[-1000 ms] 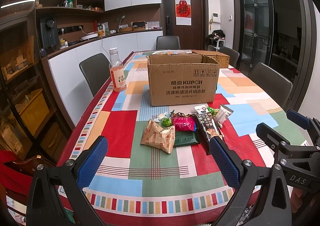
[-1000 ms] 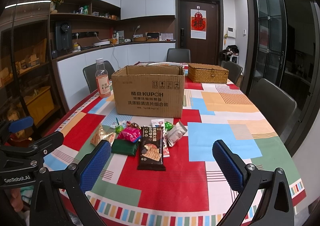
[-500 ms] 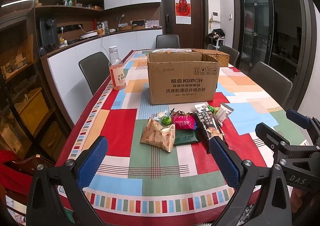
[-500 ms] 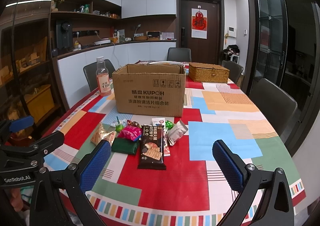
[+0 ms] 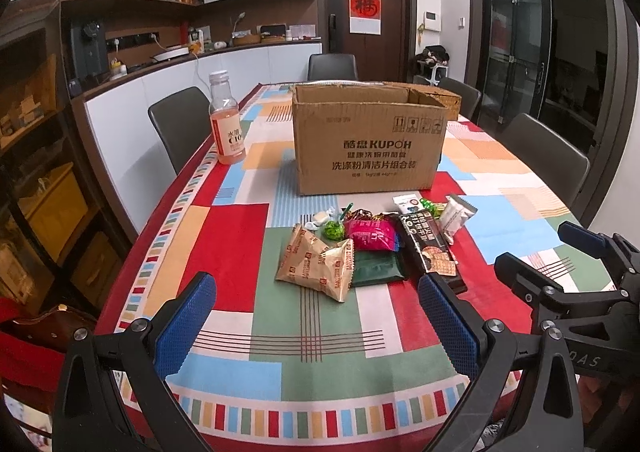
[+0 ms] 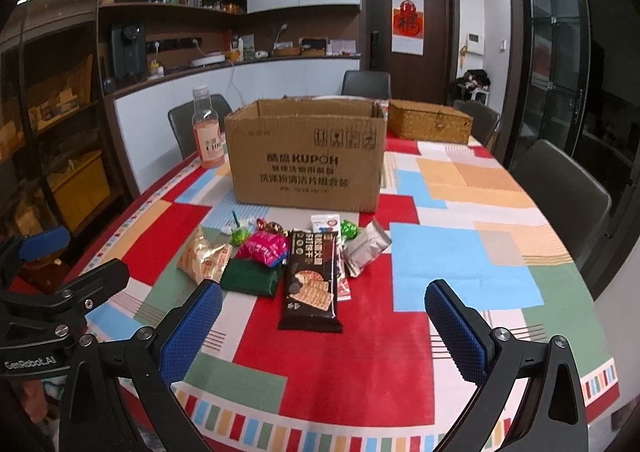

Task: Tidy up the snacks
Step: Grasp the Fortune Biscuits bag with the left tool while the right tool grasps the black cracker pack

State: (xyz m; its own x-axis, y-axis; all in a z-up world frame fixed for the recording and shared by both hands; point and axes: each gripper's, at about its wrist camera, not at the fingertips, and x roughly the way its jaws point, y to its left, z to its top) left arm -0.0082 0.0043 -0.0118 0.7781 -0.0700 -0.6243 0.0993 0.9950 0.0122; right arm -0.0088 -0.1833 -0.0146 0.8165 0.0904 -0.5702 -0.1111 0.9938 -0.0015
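A heap of snacks lies on the colourful tablecloth in front of an open cardboard box [image 5: 368, 143] [image 6: 306, 159]. It holds a gold bag [image 5: 316, 266] [image 6: 202, 258], a dark green packet [image 5: 376, 270] [image 6: 250, 278], a pink packet [image 5: 370, 236] [image 6: 264, 248], a black cracker pack [image 5: 430, 248] [image 6: 310, 284], a silver pouch [image 5: 456, 211] [image 6: 366, 246] and small wrapped candies [image 5: 332, 230]. My left gripper [image 5: 316, 324] is open and empty, short of the gold bag. My right gripper [image 6: 322, 326] is open and empty, short of the cracker pack.
A pink drink bottle [image 5: 227, 119] [image 6: 207, 129] stands left of the box. A wicker basket [image 6: 428, 123] sits behind the box on the right. Grey chairs [image 5: 548, 155] ring the table. The table's near edge [image 5: 320, 424] is just below both grippers.
Both grippers have edged slightly forward toward the snacks. Both stay open and the snacks have not moved.
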